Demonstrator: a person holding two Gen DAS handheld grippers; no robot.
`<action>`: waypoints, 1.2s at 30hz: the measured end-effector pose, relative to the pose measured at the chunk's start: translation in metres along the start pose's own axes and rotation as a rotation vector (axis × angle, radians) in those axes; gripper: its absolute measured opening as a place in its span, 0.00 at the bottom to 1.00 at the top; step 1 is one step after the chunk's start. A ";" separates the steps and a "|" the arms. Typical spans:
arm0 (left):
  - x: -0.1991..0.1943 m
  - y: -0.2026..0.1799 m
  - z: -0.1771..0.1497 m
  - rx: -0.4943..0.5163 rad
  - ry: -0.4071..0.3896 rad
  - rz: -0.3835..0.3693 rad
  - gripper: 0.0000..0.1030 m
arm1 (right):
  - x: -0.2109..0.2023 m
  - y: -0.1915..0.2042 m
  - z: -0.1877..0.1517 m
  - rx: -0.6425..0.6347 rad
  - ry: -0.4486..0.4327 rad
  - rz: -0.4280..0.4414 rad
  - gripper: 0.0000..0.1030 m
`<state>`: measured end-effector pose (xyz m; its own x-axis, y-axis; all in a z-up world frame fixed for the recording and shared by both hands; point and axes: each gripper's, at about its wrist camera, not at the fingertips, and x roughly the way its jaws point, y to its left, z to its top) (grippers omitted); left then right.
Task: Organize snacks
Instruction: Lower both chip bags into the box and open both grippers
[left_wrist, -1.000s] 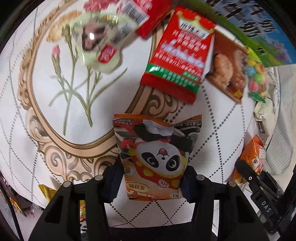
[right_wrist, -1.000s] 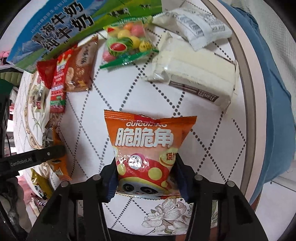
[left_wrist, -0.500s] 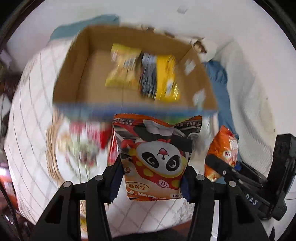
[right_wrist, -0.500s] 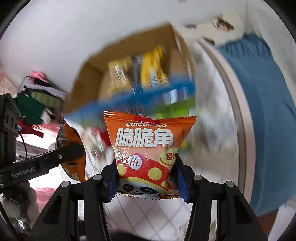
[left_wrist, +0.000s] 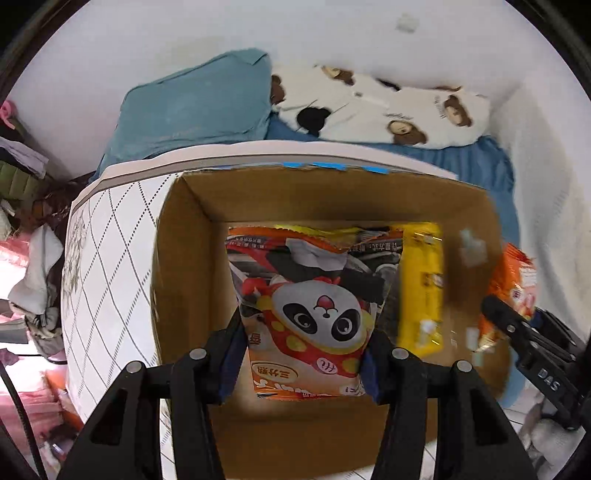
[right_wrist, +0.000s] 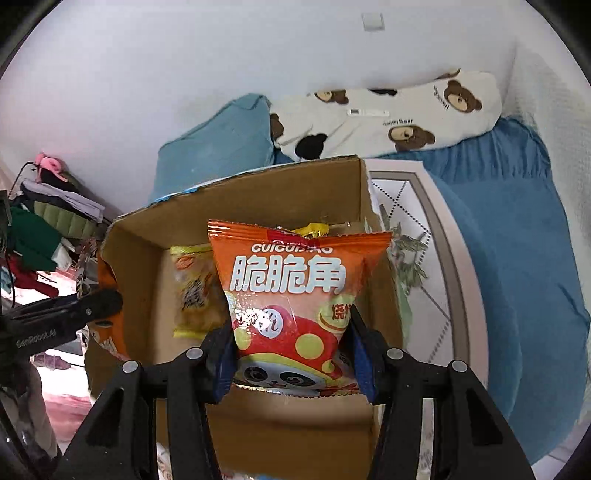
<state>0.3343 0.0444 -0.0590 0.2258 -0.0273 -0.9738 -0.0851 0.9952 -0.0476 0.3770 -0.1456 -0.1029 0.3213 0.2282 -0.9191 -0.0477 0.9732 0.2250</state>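
My left gripper (left_wrist: 301, 354) is shut on an orange panda snack bag (left_wrist: 310, 314), held over the open cardboard box (left_wrist: 184, 258). My right gripper (right_wrist: 291, 350) is shut on a second orange panda snack bag (right_wrist: 295, 295), also over the box (right_wrist: 136, 251). The box holds a yellow snack packet (left_wrist: 421, 288) and a pale yellow noodle packet (right_wrist: 194, 291). The right gripper with its bag shows at the right edge of the left wrist view (left_wrist: 517, 325); the left gripper shows at the left of the right wrist view (right_wrist: 62, 317).
The box stands on a white quilted round table (left_wrist: 107, 266). Behind it lies a bed with a blue sheet (right_wrist: 524, 229), a teal pillow (left_wrist: 195, 107) and a bear-print pillow (right_wrist: 388, 114). Clothes pile at the left (right_wrist: 40, 229).
Both grippers lifted their bags off the table and swung up and forward, from above the loose snacks to over the open box.
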 end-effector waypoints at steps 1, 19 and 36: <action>0.008 0.001 0.007 0.002 0.013 0.014 0.49 | 0.011 0.000 0.005 -0.001 0.011 -0.007 0.53; 0.040 0.015 0.027 -0.092 0.054 -0.044 0.92 | 0.042 0.010 0.012 -0.018 0.057 -0.060 0.94; 0.010 0.003 -0.055 -0.117 -0.051 -0.020 0.92 | 0.009 0.024 -0.047 -0.082 0.014 -0.105 0.94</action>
<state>0.2831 0.0417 -0.0813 0.2771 -0.0392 -0.9600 -0.1925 0.9766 -0.0955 0.3347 -0.1188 -0.1210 0.3158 0.1252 -0.9405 -0.0919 0.9906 0.1010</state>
